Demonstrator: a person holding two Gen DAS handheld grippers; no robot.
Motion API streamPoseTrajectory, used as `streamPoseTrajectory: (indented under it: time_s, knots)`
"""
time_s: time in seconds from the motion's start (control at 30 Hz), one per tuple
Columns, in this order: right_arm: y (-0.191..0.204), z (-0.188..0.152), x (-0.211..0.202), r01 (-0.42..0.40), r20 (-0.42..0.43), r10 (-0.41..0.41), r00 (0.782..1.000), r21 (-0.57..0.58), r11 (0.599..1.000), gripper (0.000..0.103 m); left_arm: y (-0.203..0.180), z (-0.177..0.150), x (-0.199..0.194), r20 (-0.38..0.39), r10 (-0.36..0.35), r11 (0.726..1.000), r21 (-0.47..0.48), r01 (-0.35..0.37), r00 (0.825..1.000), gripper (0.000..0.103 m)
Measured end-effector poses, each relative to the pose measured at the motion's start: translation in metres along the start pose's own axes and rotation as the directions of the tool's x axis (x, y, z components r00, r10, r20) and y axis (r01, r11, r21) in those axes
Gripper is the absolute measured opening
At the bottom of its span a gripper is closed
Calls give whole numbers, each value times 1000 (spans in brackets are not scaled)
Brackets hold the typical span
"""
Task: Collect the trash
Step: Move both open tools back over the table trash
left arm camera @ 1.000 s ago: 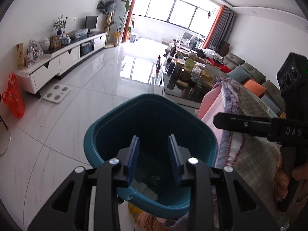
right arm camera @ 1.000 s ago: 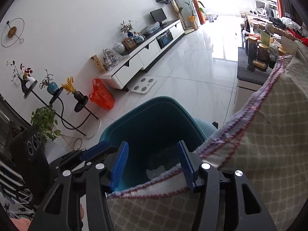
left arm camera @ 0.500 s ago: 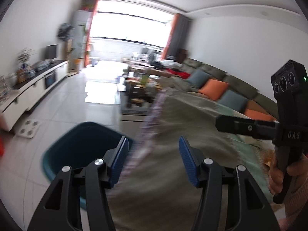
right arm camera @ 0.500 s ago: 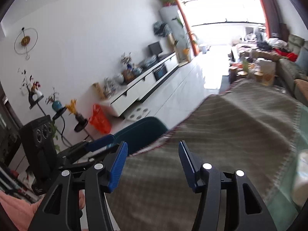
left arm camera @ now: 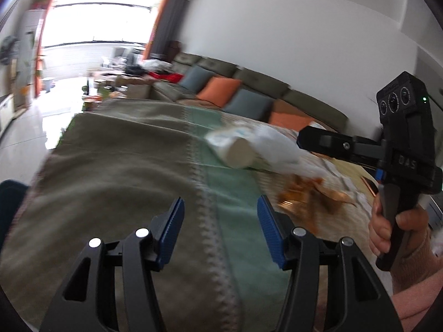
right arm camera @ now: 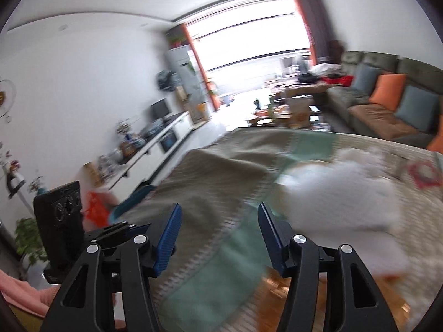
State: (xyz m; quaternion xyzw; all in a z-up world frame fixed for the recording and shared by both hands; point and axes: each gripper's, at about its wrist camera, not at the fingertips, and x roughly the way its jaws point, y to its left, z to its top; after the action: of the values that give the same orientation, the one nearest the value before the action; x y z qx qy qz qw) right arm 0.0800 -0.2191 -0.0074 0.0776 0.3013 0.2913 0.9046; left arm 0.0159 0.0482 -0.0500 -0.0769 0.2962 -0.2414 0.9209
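Two tools hang over the cloth-covered desk (left arm camera: 116, 171), both with jaws apart and nothing between them: the left tool (left arm camera: 218, 229) stands half wide, and the right tool (right arm camera: 218, 235) is at a like gap with its jaws just opening. Trash is left to gather, by my reading. A white crumpled wad with a paper cup (left arm camera: 239, 153) lies mid-desk toward the right edge, and orange peel scraps (left arm camera: 304, 193) lie nearer the near edge. The teal bin (right arm camera: 130, 202) peeks past the left edge. Motion blur smears the trash, so its pieces cannot be counted, and the bin's inside is hidden.
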Motion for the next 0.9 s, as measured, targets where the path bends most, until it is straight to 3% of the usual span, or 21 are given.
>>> streamPoseTrajectory:
  time_s: [0.2, 0.43, 0.73, 0.9]
  knots:
    - [-62, -27, -46, 195, 18, -198, 980, 110, 975, 61, -36, -9, 32, -88, -117, 992, 29, 120, 989, 56]
    - [-110, -57, -75, 296, -22, -300, 954, 238, 925, 67, -57, -9, 75, -179, -203, 978, 2, 207, 963, 56]
    - [-140, -83, -73, 244, -69, -235, 970, 360, 900, 70, -56, -10, 99, -230, -257, 966, -72, 247, 938, 54]
    - [-141, -90, -71, 181, -62, -171, 983, 402, 897, 71, -54, -7, 107, -241, -279, 960, -101, 262, 929, 40]
